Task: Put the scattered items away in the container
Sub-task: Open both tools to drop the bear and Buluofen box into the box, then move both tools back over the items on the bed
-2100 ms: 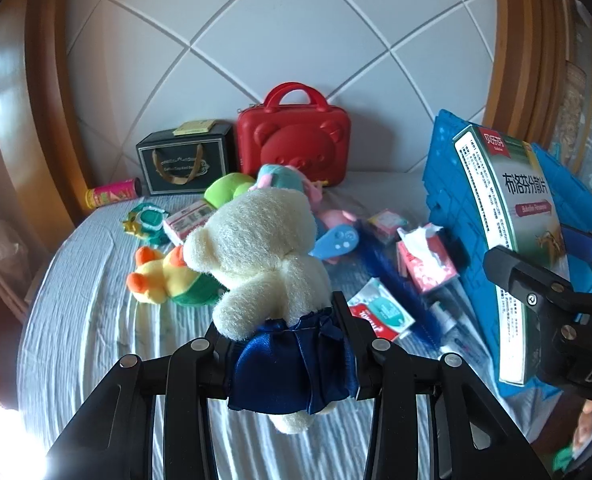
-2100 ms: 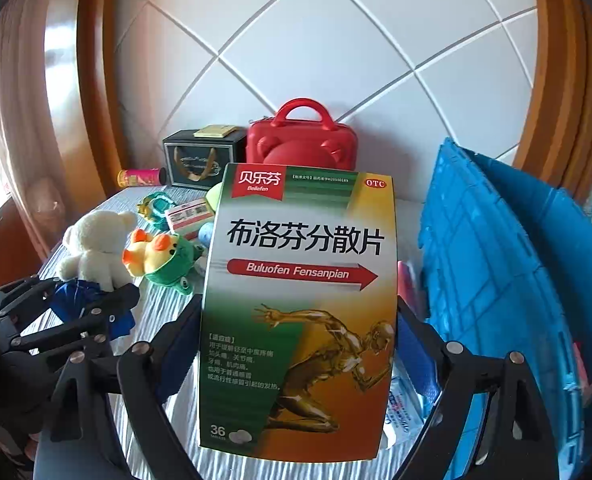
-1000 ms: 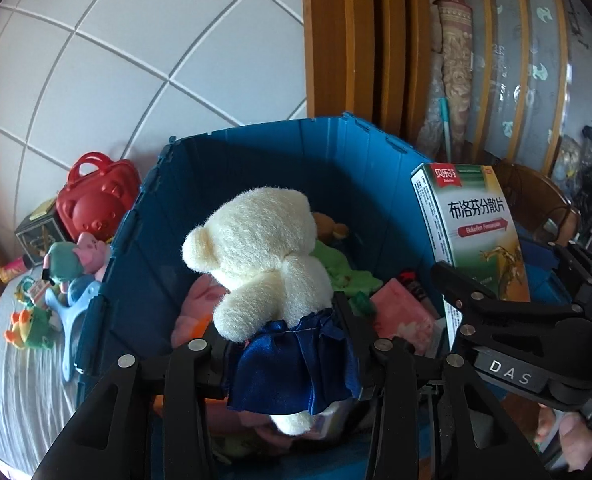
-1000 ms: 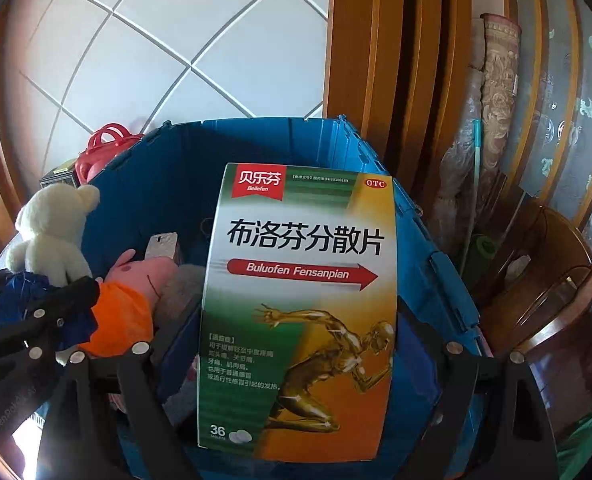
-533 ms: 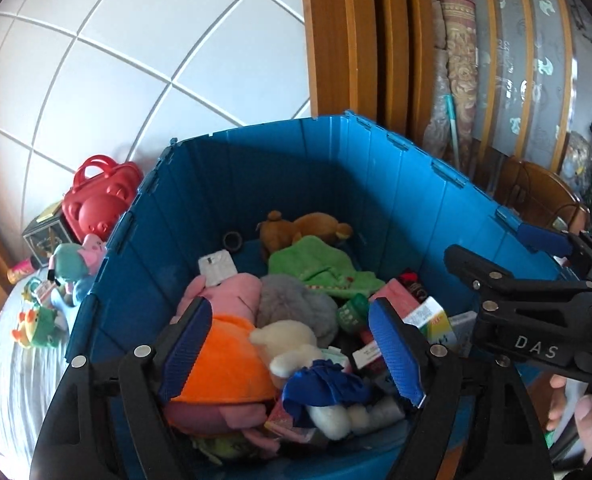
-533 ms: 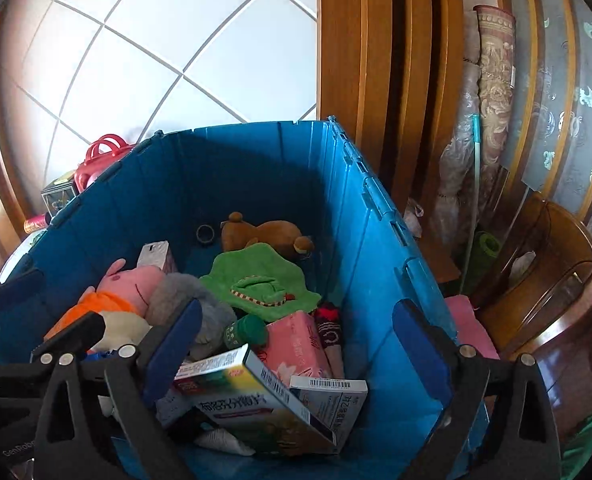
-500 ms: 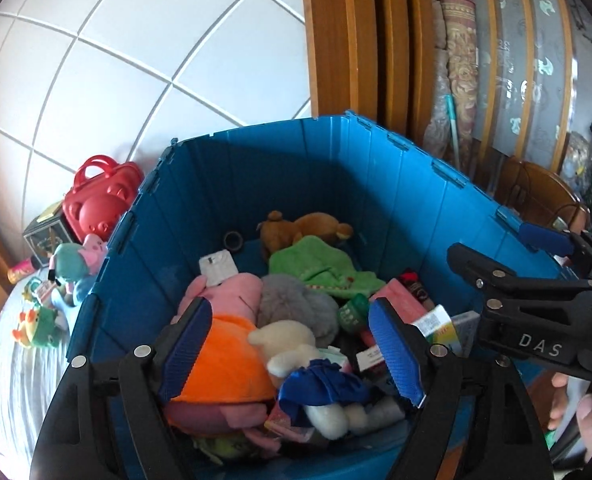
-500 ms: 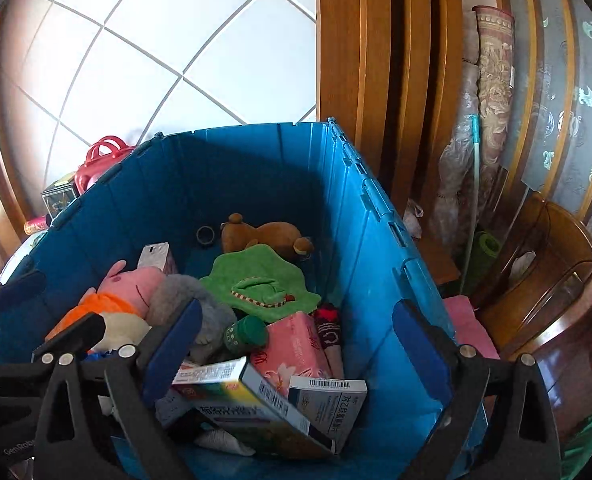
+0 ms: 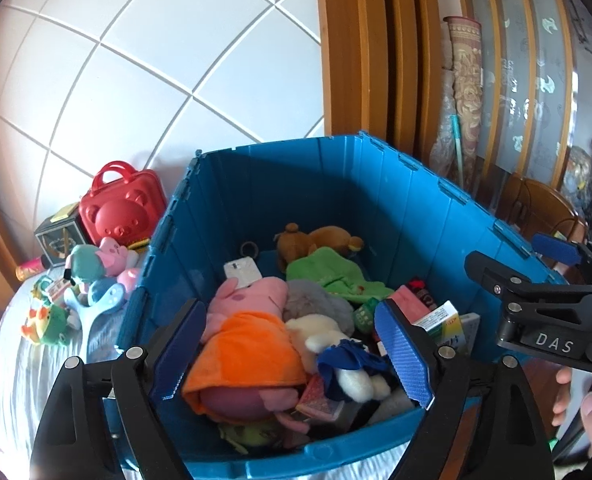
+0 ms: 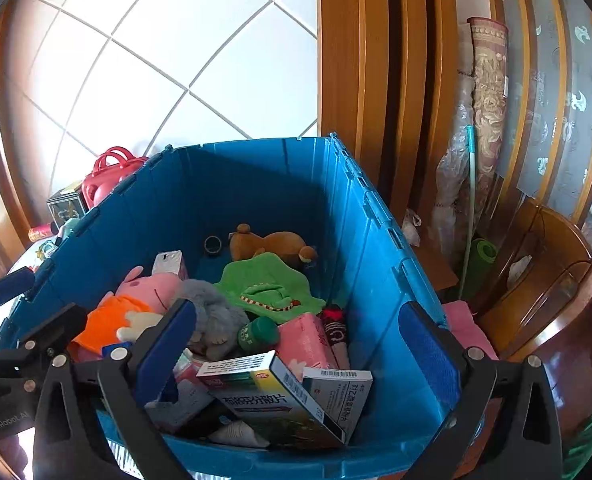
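Two wide-spread, empty jaws are framing the left wrist view, where the left gripper (image 9: 297,350) is hovering over the blue container (image 9: 395,208), likely freed to fetch more; straight ahead the white bear (image 9: 327,336) is lying among plush toys, while scattered toys (image 9: 84,292) are waiting off to its left outside the wall. In the right wrist view the right gripper (image 10: 296,346), equally wide and empty, is hanging above the medicine box (image 10: 272,396), whose front is lying half buried and hard to read.
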A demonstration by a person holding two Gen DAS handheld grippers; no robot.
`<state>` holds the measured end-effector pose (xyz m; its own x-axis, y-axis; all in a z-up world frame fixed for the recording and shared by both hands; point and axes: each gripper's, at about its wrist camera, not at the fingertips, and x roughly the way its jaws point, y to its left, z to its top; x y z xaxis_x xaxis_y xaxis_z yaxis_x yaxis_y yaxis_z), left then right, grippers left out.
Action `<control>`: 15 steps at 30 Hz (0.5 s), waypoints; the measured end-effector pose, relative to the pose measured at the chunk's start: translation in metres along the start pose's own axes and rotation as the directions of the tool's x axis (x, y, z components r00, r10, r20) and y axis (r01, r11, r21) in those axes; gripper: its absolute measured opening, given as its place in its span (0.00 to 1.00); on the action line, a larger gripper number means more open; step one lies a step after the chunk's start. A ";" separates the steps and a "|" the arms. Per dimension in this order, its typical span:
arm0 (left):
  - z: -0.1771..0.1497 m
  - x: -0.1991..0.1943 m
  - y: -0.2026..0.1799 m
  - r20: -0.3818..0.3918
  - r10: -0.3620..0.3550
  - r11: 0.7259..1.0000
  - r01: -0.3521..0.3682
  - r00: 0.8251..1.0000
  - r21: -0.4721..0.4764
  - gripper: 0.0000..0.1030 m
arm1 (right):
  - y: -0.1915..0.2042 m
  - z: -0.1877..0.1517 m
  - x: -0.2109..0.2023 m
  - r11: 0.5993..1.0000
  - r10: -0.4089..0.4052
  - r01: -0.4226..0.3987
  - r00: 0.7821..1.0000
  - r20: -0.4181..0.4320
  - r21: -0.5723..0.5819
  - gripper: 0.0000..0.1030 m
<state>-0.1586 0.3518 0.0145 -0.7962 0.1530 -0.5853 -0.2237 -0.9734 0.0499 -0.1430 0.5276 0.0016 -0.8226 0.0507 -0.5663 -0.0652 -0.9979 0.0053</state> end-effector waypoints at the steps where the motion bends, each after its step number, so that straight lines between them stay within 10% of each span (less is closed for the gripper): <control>1: -0.001 -0.005 0.008 0.008 0.007 1.000 -0.007 1.000 -0.006 0.86 | 0.006 0.000 -0.004 1.000 0.010 -0.010 1.000 0.011 -0.001 1.00; 15: -0.045 -0.055 0.206 0.062 0.118 0.988 -0.111 0.991 -0.110 1.00 | 0.201 0.014 -0.046 0.991 0.131 -0.124 0.979 0.153 -0.059 1.00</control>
<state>-0.1355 0.1355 0.0205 -0.8502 0.0474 -0.5243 -0.0712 -0.9971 0.0252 -0.1263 0.3255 0.0401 -0.9007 -0.0750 -0.4279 0.0703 -0.9972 0.0269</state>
